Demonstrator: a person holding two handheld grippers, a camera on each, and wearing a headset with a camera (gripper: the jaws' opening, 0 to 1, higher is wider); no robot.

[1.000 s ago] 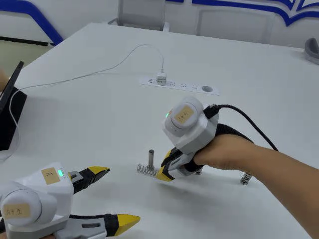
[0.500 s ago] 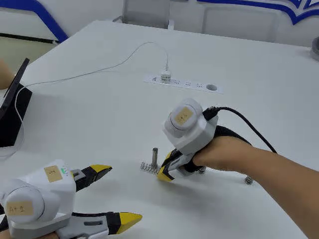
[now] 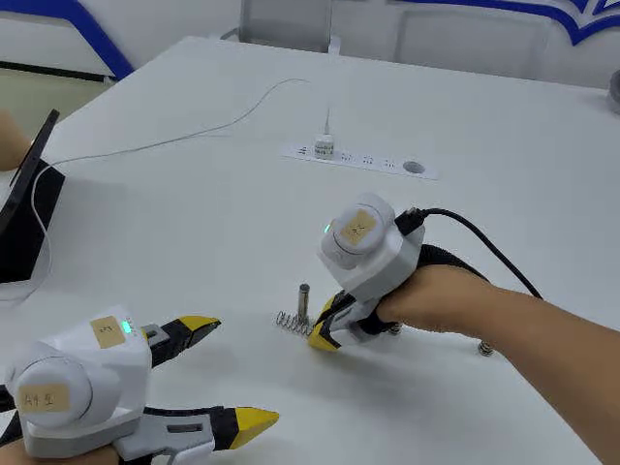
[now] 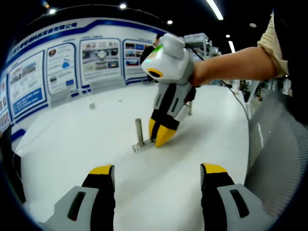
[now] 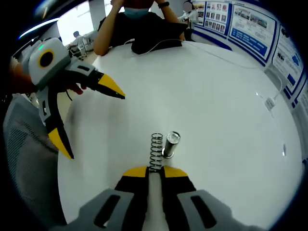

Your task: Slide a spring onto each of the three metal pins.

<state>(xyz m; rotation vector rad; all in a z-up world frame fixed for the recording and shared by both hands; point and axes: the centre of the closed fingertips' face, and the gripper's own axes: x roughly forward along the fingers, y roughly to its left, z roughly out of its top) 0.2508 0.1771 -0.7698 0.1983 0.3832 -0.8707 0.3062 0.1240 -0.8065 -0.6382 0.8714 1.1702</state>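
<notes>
A short metal pin [image 3: 303, 299] stands upright on the white table [image 3: 194, 223]. A small spring [image 3: 290, 322] lies flat beside its base. My right gripper [image 3: 324, 336] is shut, with its yellow tips pinching the spring's near end. In the right gripper view the spring [image 5: 156, 147] runs straight out from the closed jaws, alongside the pin [image 5: 170, 143]. My left gripper [image 3: 232, 373] hovers open and empty at the lower left, apart from the pin. The left gripper view shows its own wide jaws below the right gripper [image 4: 161, 134], the pin [image 4: 138, 131] and the spring [image 4: 140, 147].
Another spring [image 3: 483, 347] stands on the table behind the right wrist. A white power strip [image 3: 358, 160] with a plugged charger and cable lies further back. A dark device [image 3: 24, 223] sits at the left edge. A person [image 5: 139, 24] sits across the table.
The head camera has shifted slightly. The right gripper stays shut on the spring beside the pin, and the left gripper stays open.
</notes>
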